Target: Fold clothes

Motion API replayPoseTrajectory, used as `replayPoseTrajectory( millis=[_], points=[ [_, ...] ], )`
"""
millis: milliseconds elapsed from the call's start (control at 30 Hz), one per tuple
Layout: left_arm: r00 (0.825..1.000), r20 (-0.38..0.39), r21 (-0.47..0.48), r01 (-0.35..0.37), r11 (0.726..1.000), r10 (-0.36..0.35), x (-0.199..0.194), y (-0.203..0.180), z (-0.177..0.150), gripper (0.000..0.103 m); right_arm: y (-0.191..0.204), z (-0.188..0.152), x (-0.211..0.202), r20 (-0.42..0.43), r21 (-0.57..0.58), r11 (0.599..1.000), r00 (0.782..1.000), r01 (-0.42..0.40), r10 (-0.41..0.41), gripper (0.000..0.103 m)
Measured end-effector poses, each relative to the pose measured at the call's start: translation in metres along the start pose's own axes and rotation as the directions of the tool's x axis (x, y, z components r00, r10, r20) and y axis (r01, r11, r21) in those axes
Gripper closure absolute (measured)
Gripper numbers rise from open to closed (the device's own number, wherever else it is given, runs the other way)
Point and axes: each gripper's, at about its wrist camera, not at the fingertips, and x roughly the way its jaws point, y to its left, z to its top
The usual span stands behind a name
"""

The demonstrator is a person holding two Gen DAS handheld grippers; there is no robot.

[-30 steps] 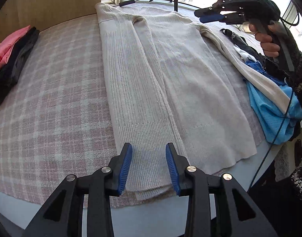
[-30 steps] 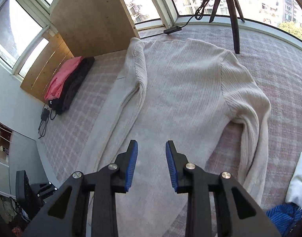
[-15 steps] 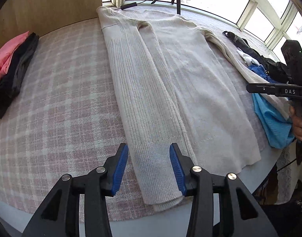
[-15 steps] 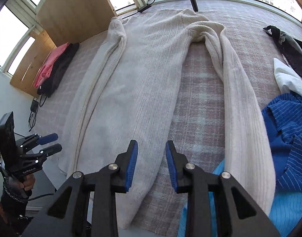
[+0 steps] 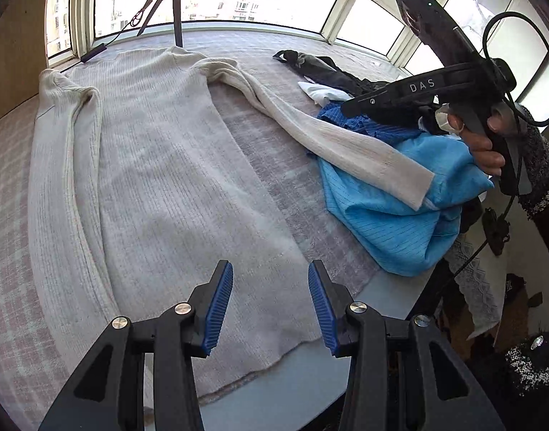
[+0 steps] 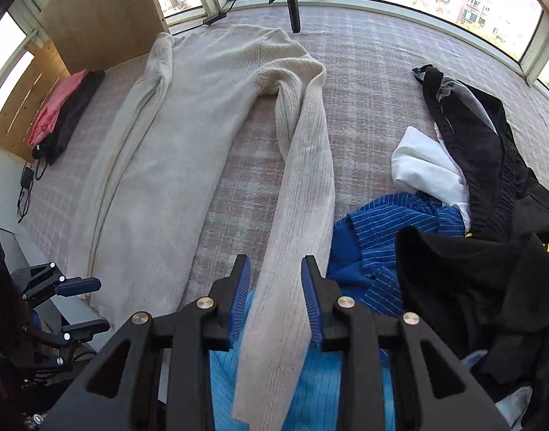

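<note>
Cream sweater (image 5: 159, 165) flat, hem at table edge, right gripper (image 6: 276, 301) open astride sleeve (image 6: 303, 179)

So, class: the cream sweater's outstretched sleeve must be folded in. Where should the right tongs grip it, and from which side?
Grip the sleeve near its cuff, which lies loose over the light blue garment. Come from the cuff end, along its length: the right tongs already straddle it, open, so closing there pinches its narrow width.

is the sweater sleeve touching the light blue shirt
Touching. The left wrist view shows the sweater sleeve draped across the light blue shirt, its cuff resting on the fabric; the right wrist view agrees.
</note>
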Motion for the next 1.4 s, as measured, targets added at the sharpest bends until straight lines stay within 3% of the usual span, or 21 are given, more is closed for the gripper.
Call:
replayPoseTrajectory(
  millis=[100, 167, 233, 267, 300, 367, 433, 533, 633, 667, 800, 900, 1067, 1167, 1300, 1367, 1400],
  points=[
    [1.000, -0.017, -0.039, 0.017, 0.999, -0.018, 0.017, -0.005, 0.001, 0.061, 0.007, -0.009, 0.017, -0.075, -0.077, 0.997, 0.997, 0.003, -0.009, 0.061],
    [0.999, -0.036, -0.067, 0.016, 0.998, -0.018, 0.026, -0.004, 0.000, 0.061, 0.010, -0.016, 0.022, -0.083, -0.135, 0.989, 0.994, 0.054, -0.066, 0.061],
    [0.999, -0.048, -0.088, 0.017, 0.996, -0.021, 0.030, -0.002, -0.001, 0.061, 0.012, -0.022, 0.026, -0.078, -0.193, 0.974, 0.988, 0.115, -0.132, 0.071],
    [0.999, -0.050, -0.090, 0.016, 0.996, -0.020, 0.030, -0.002, -0.001, 0.061, 0.009, -0.024, 0.025, -0.078, -0.191, 0.975, 0.988, 0.114, -0.131, 0.091],
    [0.998, -0.052, -0.093, 0.014, 0.996, -0.019, 0.030, -0.001, -0.002, 0.061, -0.001, -0.024, 0.018, -0.068, -0.148, 0.986, 0.994, 0.078, -0.089, 0.098],
    [0.999, -0.050, -0.096, 0.008, 0.995, -0.013, 0.027, -0.001, -0.001, 0.061, -0.026, -0.023, -0.004, -0.015, -0.025, 1.000, 1.000, -0.017, 0.016, 0.099],
    [0.999, -0.044, -0.098, 0.002, 0.995, -0.006, 0.023, 0.000, 0.000, 0.061, -0.059, -0.025, -0.032, 0.079, 0.119, 0.985, 0.990, -0.122, 0.113, 0.099],
    [0.999, -0.032, -0.104, 0.003, 0.995, -0.007, 0.018, 0.000, 0.001, 0.061, -0.114, -0.040, -0.074, 0.268, 0.336, 0.882, 0.931, -0.332, 0.248, 0.099],
    [0.999, -0.028, -0.105, 0.031, 0.994, -0.034, 0.019, -0.006, 0.009, 0.061, -0.156, -0.060, -0.092, 0.366, 0.463, 0.795, 0.902, -0.390, 0.229, 0.099],
    [0.999, -0.028, -0.097, 0.038, 0.995, -0.041, 0.020, -0.010, 0.014, 0.061, -0.163, -0.062, -0.092, 0.368, 0.478, 0.787, 0.902, -0.390, 0.224, 0.099],
    [0.996, -0.031, -0.052, 0.080, 0.995, -0.082, 0.030, -0.036, 0.044, 0.061, -0.166, -0.061, -0.081, 0.325, 0.473, 0.795, 0.914, -0.379, 0.243, 0.099],
    [0.993, -0.023, 0.049, 0.113, 0.992, -0.112, 0.035, -0.075, 0.070, 0.061, -0.163, -0.054, -0.065, 0.258, 0.450, 0.812, 0.924, -0.373, 0.281, 0.097],
    [0.982, -0.007, 0.244, 0.186, 0.952, -0.190, 0.045, -0.148, 0.107, 0.055, -0.169, -0.058, -0.069, 0.230, 0.431, 0.842, 0.942, -0.325, 0.246, 0.097],
    [0.984, -0.004, 0.343, 0.166, 0.924, -0.176, 0.061, -0.182, 0.119, 0.055, -0.178, -0.058, -0.071, 0.221, 0.436, 0.827, 0.933, -0.354, 0.282, 0.097],
    [0.990, -0.026, 0.408, 0.136, 0.903, -0.138, 0.093, -0.203, 0.128, 0.055, -0.177, -0.055, -0.066, 0.160, 0.399, 0.859, 0.947, -0.320, 0.278, 0.091],
    [0.986, -0.041, 0.408, 0.162, 0.899, -0.160, 0.103, -0.203, 0.129, 0.063, -0.175, -0.054, -0.060, 0.134, 0.385, 0.868, 0.950, -0.313, 0.283, 0.091],
    [0.982, -0.050, 0.395, 0.185, 0.900, -0.180, 0.104, -0.201, 0.129, 0.077, -0.171, -0.053, -0.058, 0.127, 0.363, 0.882, 0.954, -0.301, 0.273, 0.091]
  ],
)
